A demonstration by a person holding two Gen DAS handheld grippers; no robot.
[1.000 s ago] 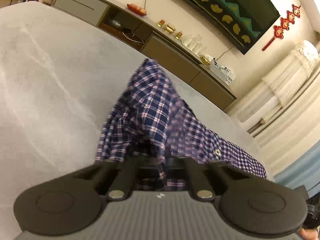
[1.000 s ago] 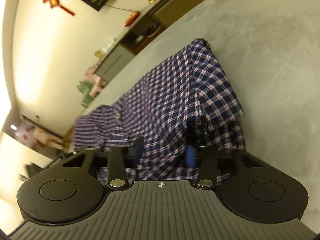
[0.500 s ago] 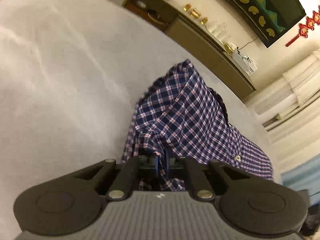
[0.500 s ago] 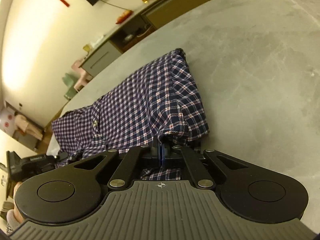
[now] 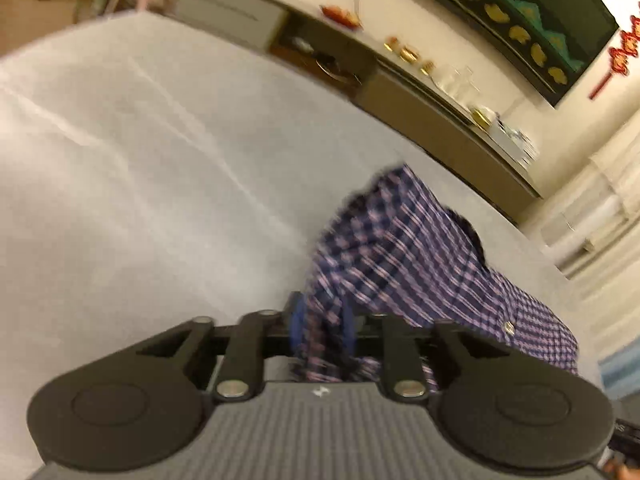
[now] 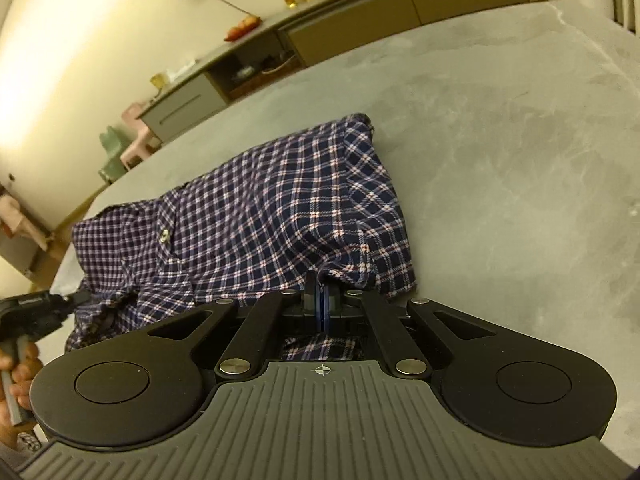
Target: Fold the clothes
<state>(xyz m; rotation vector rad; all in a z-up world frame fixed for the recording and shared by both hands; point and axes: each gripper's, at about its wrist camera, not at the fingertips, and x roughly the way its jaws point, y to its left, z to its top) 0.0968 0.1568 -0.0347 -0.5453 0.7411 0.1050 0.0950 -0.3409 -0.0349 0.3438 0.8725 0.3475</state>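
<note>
Looks like I'm in someone's living room: long low sideboard point(image 6: 360, 12) across the top of frame, red hanging knot ornament point(image 5: 616, 60) upper right.

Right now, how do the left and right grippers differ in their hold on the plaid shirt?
The left gripper has its blue-padded fingers apart with a thick bunch of the plaid shirt between them; the right gripper has its fingers pressed nearly together at a thin edge. The left wrist view is motion-blurred, the right one sharp. Both meet the shirt's near edge over the grey table.
</note>
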